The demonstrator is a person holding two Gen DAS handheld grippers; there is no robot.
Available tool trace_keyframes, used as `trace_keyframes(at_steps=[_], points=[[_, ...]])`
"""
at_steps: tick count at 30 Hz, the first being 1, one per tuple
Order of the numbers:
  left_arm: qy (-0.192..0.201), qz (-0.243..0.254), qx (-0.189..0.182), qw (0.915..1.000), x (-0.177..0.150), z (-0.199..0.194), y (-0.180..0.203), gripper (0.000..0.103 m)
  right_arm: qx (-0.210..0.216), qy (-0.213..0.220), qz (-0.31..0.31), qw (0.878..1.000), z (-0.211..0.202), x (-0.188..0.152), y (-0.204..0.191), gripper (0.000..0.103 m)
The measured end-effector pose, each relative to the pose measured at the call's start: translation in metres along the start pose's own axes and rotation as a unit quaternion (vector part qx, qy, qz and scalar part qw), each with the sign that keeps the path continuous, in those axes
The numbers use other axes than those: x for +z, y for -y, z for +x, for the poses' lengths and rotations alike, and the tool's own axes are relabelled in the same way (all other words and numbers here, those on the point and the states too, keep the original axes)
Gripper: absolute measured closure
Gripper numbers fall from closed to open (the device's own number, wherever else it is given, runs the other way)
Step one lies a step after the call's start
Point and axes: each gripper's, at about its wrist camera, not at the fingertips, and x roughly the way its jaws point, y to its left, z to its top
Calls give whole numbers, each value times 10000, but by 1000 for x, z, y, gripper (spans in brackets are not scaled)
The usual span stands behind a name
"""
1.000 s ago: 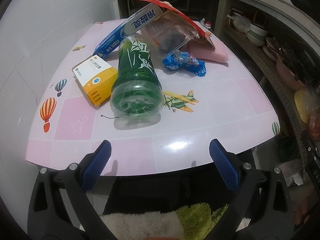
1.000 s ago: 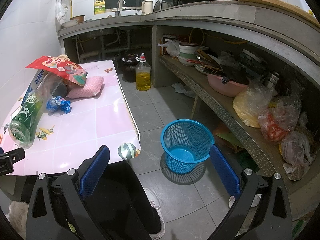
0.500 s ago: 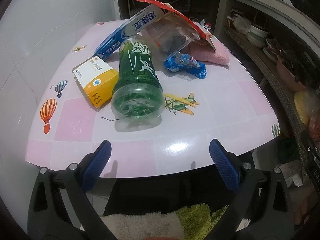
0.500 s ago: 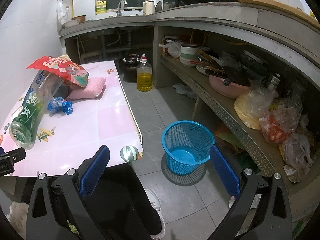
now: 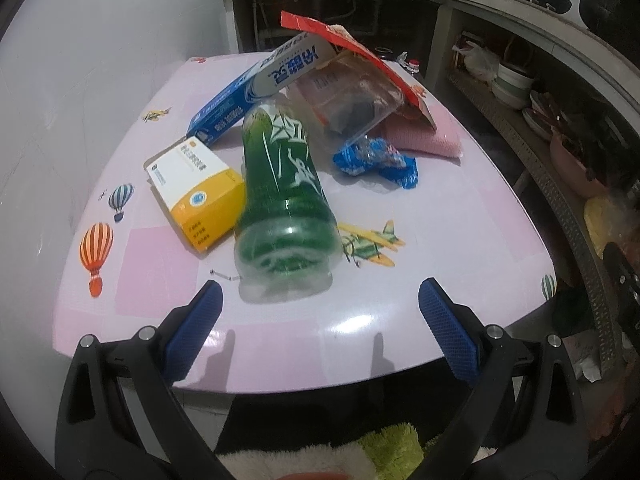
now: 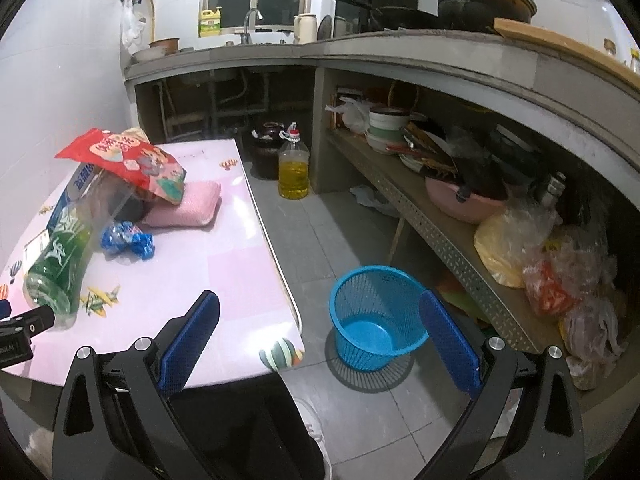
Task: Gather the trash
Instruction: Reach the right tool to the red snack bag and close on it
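Observation:
Trash lies on the pink table (image 5: 460, 240): a green plastic bottle (image 5: 284, 200) on its side, base toward me, a yellow and white box (image 5: 196, 192), a long blue box (image 5: 256, 92), a clear tub (image 5: 348, 100) under a red snack bag (image 5: 352, 44), and a crumpled blue wrapper (image 5: 376, 160). My left gripper (image 5: 320, 320) stands open just short of the bottle's base. My right gripper (image 6: 320, 340) is open over the table's near right corner, with the blue mesh basket (image 6: 376, 316) on the floor beyond it. The bottle (image 6: 60, 264) shows there too.
A pink sponge pad (image 5: 424, 136) lies behind the wrapper. An oil bottle (image 6: 294, 172) stands on the tiled floor by the counter. A low shelf (image 6: 440, 232) at right holds bowls and plastic bags. A white wall borders the table's left side.
My left gripper has moved closer to the green bottle, which now looks larger. The right gripper drifted slightly forward. Both stay open.

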Motion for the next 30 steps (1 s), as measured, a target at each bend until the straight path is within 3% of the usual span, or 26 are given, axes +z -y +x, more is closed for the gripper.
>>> trace_keyframes(at_steps=[8, 16, 20, 25, 30], points=[[183, -261, -163, 9994, 24, 0, -29, 9, 376, 650, -294, 9967, -2, 25, -28, 6], [528, -525, -289, 9968, 46, 1, -67, 9, 1046, 1403, -1069, 9787, -1, 74, -92, 6], [704, -807, -394, 9935, 53, 6, -96, 8, 1331, 1549, -1573, 9662, 7, 85, -138, 6], [830, -1053, -151, 9909, 60, 10, -124, 8, 1538, 1592, -2194, 9502, 20, 92, -196, 14], [862, -1093, -148, 9902, 64, 12, -138, 8, 1407, 1522, -2686, 9407, 42, 91, -237, 24]])
